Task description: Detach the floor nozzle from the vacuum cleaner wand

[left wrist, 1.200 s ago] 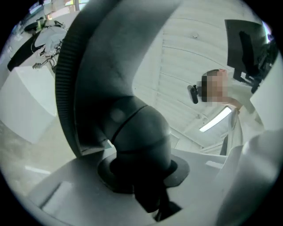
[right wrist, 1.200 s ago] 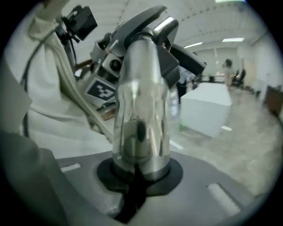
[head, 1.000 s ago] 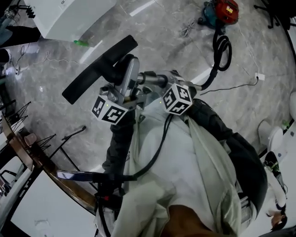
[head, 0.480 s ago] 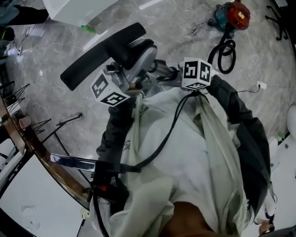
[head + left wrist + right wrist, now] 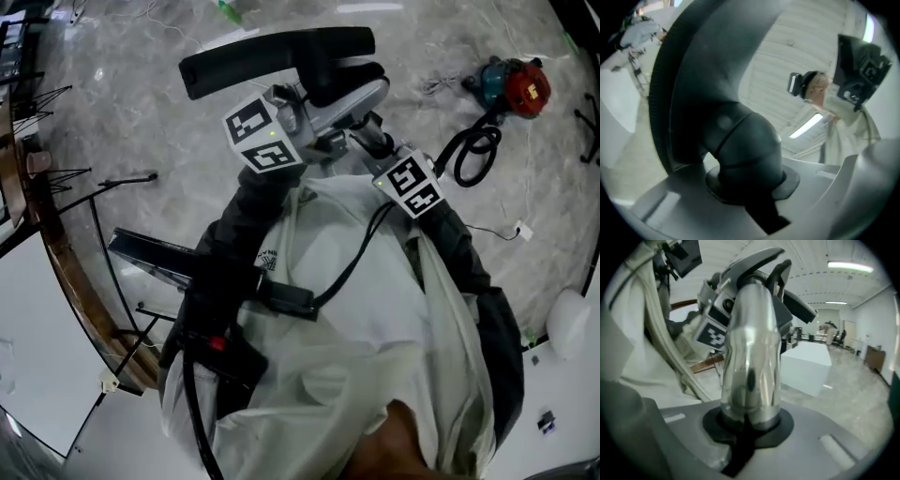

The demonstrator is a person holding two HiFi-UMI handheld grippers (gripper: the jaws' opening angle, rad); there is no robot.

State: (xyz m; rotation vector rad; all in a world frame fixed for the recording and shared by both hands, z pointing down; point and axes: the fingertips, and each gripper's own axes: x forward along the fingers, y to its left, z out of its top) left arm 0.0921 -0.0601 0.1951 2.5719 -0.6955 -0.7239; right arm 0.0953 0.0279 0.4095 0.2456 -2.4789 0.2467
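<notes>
The black floor nozzle (image 5: 272, 58) is held up above the floor, its bar nearly level across the top of the head view. Its black elbow neck (image 5: 740, 150) sits between the jaws of my left gripper (image 5: 314, 111), which is shut on it (image 5: 750, 187). The chrome wand (image 5: 750, 357) runs from that neck back to my right gripper (image 5: 370, 141), shut on the tube (image 5: 747, 420). Wand (image 5: 354, 98) and neck look joined. The marker cubes of the left (image 5: 262, 136) and right (image 5: 411, 186) grippers stand close together.
A red and teal vacuum body (image 5: 514, 84) lies on the marble floor at the upper right, with its black hose (image 5: 473, 150) looped beside it. A curved wooden rail (image 5: 56, 253) and thin black stands (image 5: 127, 178) are at the left. My pale jacket (image 5: 375, 328) fills the lower view.
Nozzle, wand and both grippers have moved up and right in the head view. The nozzle's bar has swung from slanted to nearly level. Both grips are unchanged.
</notes>
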